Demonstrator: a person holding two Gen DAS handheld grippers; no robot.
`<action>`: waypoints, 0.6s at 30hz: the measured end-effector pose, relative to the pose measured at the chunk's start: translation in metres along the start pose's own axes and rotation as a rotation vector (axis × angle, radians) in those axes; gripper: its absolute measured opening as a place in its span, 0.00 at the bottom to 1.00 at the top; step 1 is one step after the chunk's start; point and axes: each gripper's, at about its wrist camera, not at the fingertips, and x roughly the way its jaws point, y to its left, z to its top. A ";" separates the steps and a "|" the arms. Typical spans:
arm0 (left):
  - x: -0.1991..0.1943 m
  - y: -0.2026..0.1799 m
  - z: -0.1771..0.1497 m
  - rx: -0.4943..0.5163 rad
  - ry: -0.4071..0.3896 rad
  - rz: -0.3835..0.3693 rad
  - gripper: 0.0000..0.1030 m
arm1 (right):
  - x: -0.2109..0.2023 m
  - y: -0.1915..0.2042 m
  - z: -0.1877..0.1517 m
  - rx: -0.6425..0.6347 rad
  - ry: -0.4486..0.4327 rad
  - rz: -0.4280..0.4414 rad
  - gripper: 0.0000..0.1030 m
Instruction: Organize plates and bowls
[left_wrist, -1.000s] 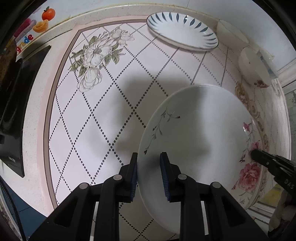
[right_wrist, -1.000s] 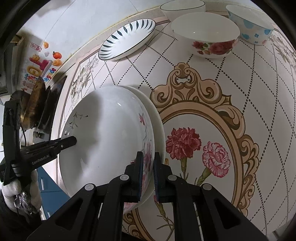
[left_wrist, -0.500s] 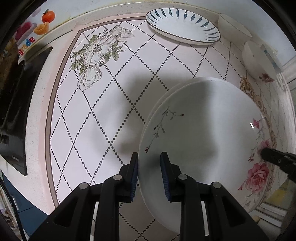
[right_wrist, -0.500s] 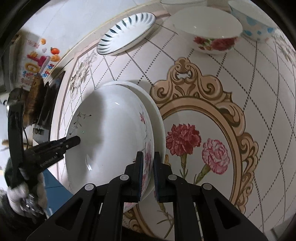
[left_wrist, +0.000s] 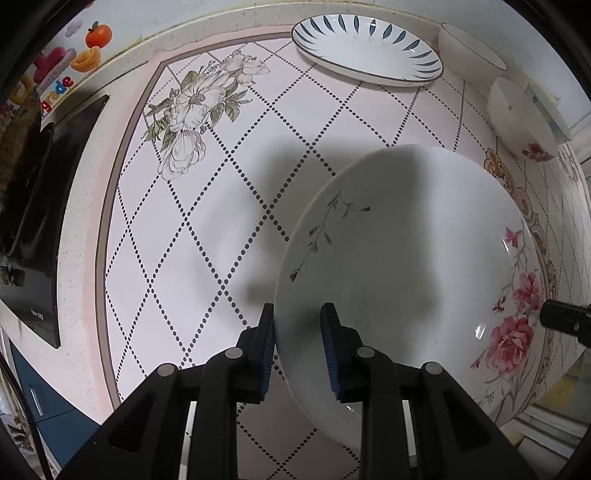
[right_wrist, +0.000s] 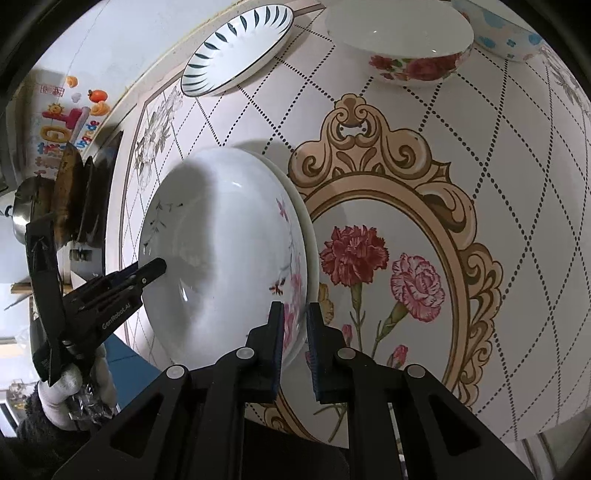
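- Left tool (left_wrist: 297, 345) grips one rim of the white, rose-painted ceramic plate (left_wrist: 406, 266).
- Right tool (right_wrist: 294, 338) pinches the opposite rim.
- Plate sits over a second white plate (right_wrist: 308, 236) on the pink floral-patterned bench (left_wrist: 207, 236).
- Blue-leaf oval dish (left_wrist: 365, 51) and rose-decorated white bowl (right_wrist: 402, 44) stand well apart.

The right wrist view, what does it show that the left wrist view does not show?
Only the right wrist view: the carnation picture on the mat, a blue-spotted bowl, a gloved hand, and a second plate under the floral plate.
Only the left: the mat's pale flower corner seen clearly.
Both: both grippers on the floral plate's rim, the leaf plate, the rose bowl.
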 end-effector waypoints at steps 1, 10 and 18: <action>-0.002 0.003 0.001 -0.012 0.011 -0.007 0.21 | -0.003 0.000 0.002 -0.001 0.002 -0.009 0.14; -0.061 0.035 0.064 -0.166 -0.082 -0.137 0.31 | -0.065 0.005 0.060 0.077 -0.160 0.095 0.51; -0.036 0.039 0.181 -0.202 -0.103 -0.139 0.31 | -0.062 0.020 0.177 0.093 -0.240 0.040 0.52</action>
